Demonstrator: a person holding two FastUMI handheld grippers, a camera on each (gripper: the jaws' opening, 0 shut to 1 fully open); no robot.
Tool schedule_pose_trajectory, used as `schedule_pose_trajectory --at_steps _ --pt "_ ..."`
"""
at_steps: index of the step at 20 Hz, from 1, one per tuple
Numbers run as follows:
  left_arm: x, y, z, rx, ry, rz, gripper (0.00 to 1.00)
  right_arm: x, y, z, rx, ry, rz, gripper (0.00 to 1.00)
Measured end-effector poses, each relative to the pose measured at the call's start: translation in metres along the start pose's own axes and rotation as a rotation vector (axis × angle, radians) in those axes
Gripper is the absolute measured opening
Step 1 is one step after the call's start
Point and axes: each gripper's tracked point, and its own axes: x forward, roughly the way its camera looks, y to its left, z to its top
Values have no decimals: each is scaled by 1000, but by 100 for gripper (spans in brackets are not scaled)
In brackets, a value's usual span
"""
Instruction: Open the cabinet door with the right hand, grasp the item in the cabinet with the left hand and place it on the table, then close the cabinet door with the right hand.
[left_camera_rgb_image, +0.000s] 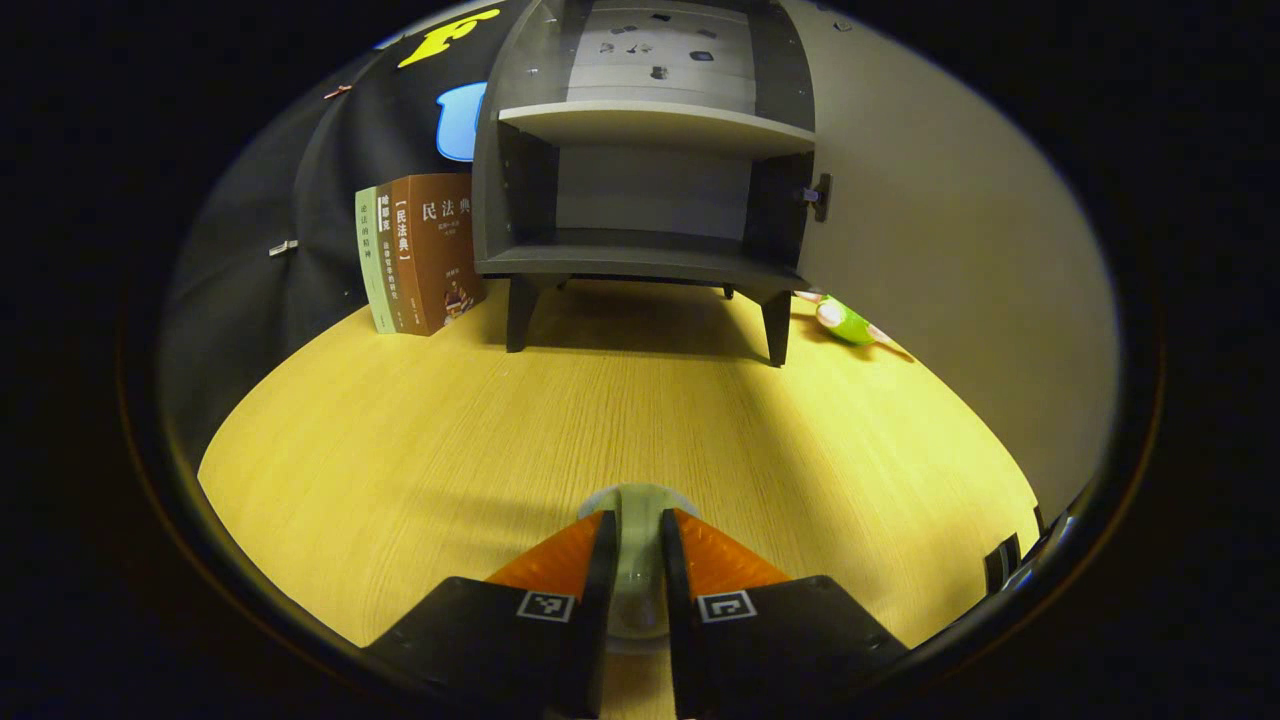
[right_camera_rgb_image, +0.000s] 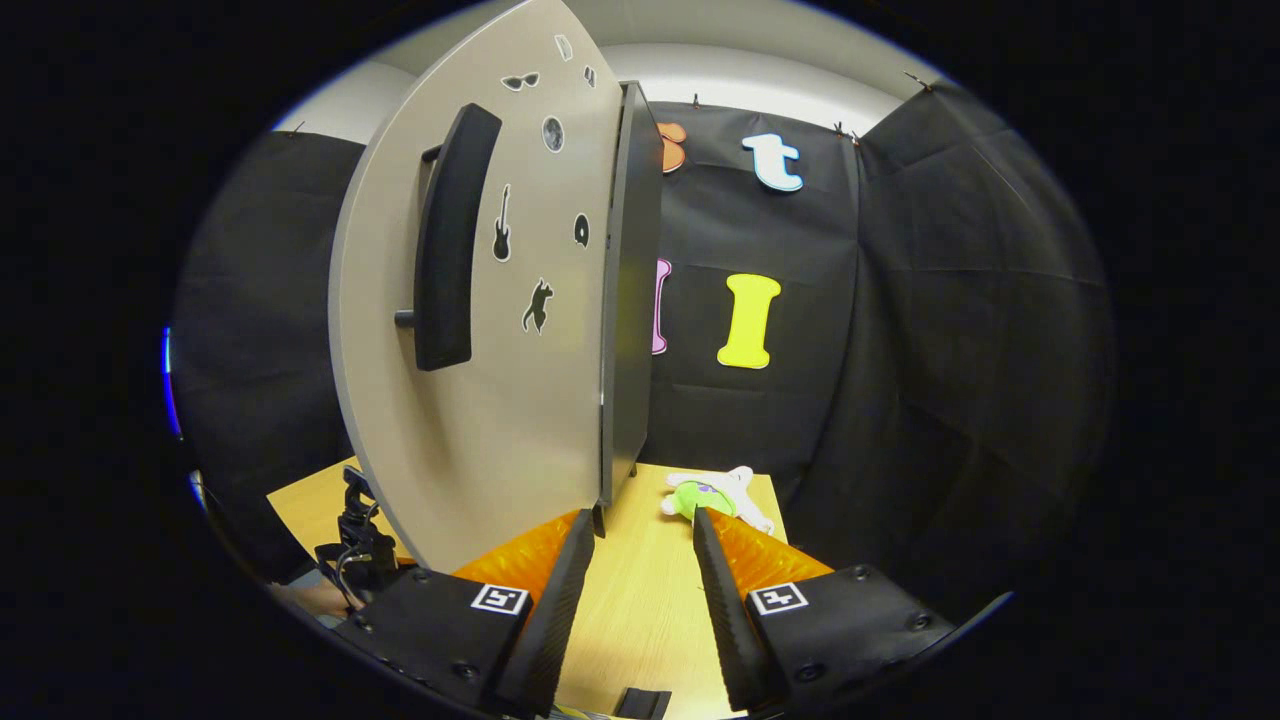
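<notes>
Right gripper view: right gripper (right_camera_rgb_image: 640, 560), jaws wide and empty, faces the tall grey cabinet door (right_camera_rgb_image: 480, 330), its black handle (right_camera_rgb_image: 447, 240) at eleven o'clock.

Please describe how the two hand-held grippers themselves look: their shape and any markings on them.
Each hand-held gripper, left and right, has two long, tapering fingers with ribbed faces, mounted on blocky black carriers. Each carrier bears a small square black-and-white marker; the right carriers also show screw heads.

Between your left gripper (left_camera_rgb_image: 637, 545) fingers, a pale round item (left_camera_rgb_image: 637, 505) is mostly hidden; its kind cannot be told. The cabinet door (left_camera_rgb_image: 950, 250) hides most of the green toy (left_camera_rgb_image: 845, 322).
</notes>
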Motion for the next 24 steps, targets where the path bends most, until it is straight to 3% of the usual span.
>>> schedule_pose_trajectory --at_steps 1,2,4,5,8,12,16,20,24 --pt "0 -1 0 3 1 -4 31 0 0 1 5 -3 1 65" --pt "-1 -1 1 5 1 -1 39 -1 -1 1 12 -4 -1 65" --pt "-1 0 2 12 7 4 62 -2 -3 0 28 1 -10 65" --pt "-3 2 4 18 4 11 79 -3 -3 0 37 3 -7 65" --pt "-17 11 22 44 -31 45 94 -8 0 6 40 -12 6 65" --pt "-52 11 69 52 -108 34 97 -22 4 13 60 -22 28 65" --pt "-115 18 152 103 -249 61 97 -35 20 29 86 -40 90 65" --pt "-194 14 236 63 -391 6 96 -49 42 59 91 -119 182 65" --pt "-267 18 290 26 -480 -20 96 -55 50 88 100 -192 241 71"
